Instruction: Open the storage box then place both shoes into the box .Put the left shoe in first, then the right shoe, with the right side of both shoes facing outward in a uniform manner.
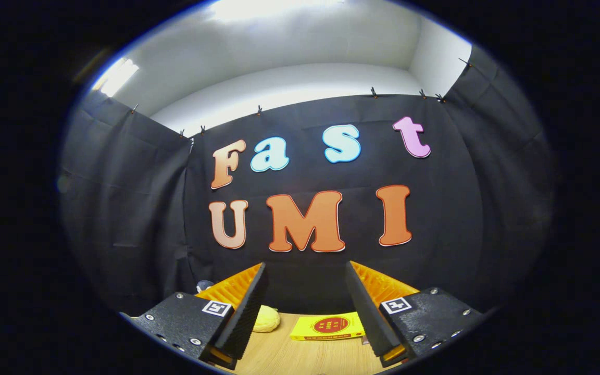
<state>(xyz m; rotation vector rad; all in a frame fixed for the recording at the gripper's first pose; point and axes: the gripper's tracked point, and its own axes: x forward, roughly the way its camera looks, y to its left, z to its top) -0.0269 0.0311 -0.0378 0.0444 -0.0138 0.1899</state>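
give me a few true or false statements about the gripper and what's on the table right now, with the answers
1. The gripper has its fingers spread apart with nothing between them. True.
2. A flat yellow box with a red round mark lies on the wooden table beyond the fingers. True.
3. The gripper is clamped on a shoe. False: the fingers press on nothing.
4. A pale yellow soft-looking item lies beside the left finger, on the table. True.
5. The yellow box stands open and upright. False: it lies flat, and whether it is open cannot be told.
6. The fingers point down at the floor. False: they point toward the black cloth wall.
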